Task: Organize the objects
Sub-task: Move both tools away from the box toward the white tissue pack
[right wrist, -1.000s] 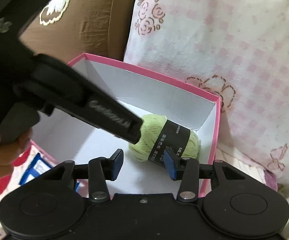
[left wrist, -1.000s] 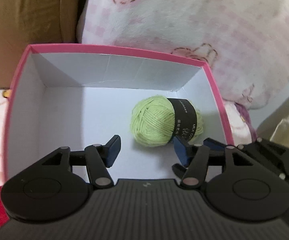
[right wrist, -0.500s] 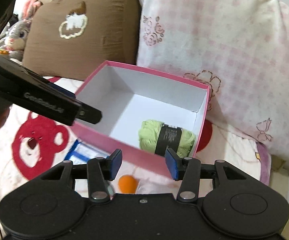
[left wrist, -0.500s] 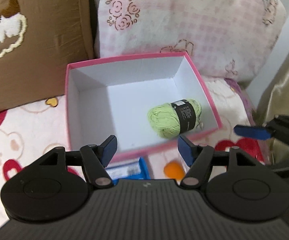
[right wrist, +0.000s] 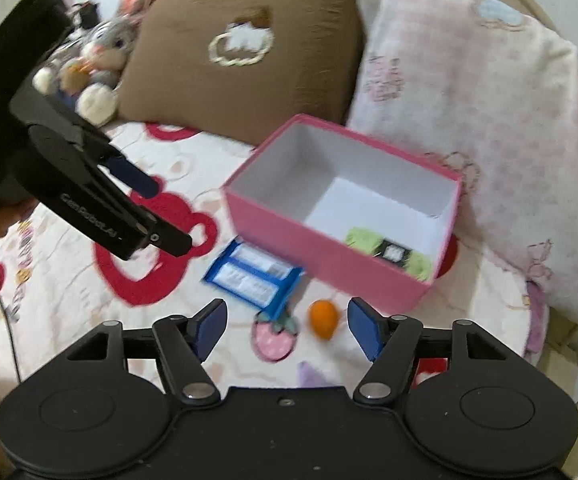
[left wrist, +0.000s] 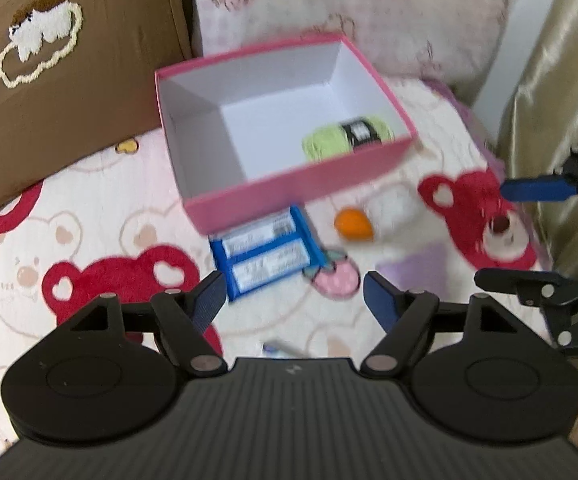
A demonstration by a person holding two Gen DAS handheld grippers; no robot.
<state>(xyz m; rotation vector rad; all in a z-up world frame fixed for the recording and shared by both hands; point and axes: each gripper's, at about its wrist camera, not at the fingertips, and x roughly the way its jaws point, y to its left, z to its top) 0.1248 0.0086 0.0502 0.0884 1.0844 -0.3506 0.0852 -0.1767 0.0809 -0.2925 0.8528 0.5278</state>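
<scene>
A pink box [left wrist: 297, 196] [right wrist: 321, 248] with a white inside stands on the bear-print bedsheet. A green yarn ball [left wrist: 329, 142] [right wrist: 369, 240] with a black label lies in its right front corner. In front of the box lie a blue packet [left wrist: 265, 252] [right wrist: 253, 276] and a small orange object [left wrist: 352, 223] [right wrist: 323, 318]. My left gripper [left wrist: 293, 292] hovers above the sheet before the packet, its jaws opening with nothing between them. My right gripper [right wrist: 285, 316] hangs above the orange object, jaws also opening and holding nothing.
A brown pillow [left wrist: 69, 60] [right wrist: 249, 68] and a pink checked pillow [right wrist: 469, 100] lean behind the box. A plush rabbit [right wrist: 97, 64] sits at the far left. A beige curtain [left wrist: 561, 60] hangs at the right, past the bed's edge.
Both grippers have pulled back and up from the box and their jaws have widened. The yarn ball stays in the box. The blue packet and orange object have come into view.
</scene>
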